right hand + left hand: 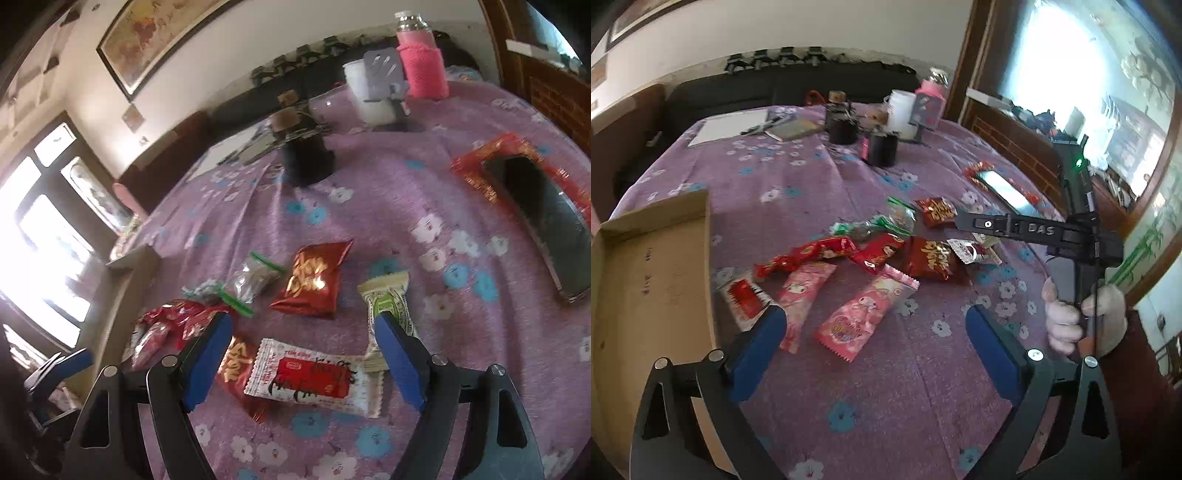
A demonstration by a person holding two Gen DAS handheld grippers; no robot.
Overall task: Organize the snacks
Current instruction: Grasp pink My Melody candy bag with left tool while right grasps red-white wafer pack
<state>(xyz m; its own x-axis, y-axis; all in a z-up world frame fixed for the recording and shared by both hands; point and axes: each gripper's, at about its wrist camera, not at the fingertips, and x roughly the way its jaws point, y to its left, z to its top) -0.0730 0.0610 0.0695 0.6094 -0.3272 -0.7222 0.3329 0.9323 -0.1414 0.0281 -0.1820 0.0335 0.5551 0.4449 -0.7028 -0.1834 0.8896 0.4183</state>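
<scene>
Several snack packets lie scattered on a purple flowered tablecloth (886, 387). In the left wrist view, two pink packets (866, 317) lie between the fingers of my open left gripper (875, 328), with red wrappers (827, 254) and dark red packets (931, 258) beyond. A cardboard box (653, 280) stands open at the left. My open right gripper (304, 339) hovers over a white and red packet (314, 376); a green and white packet (388, 299) lies by its right finger, a dark red packet (314, 277) ahead. The right gripper's body (1034, 229) shows in the left view, held by a hand.
A phone on a red packet (535, 218) lies at the right. Black jars (882, 147), a white cup (901, 107), a pink bottle (421, 62), a notepad (727, 127) and pens stand at the table's far side. A dark sofa and a wooden cabinet lie beyond.
</scene>
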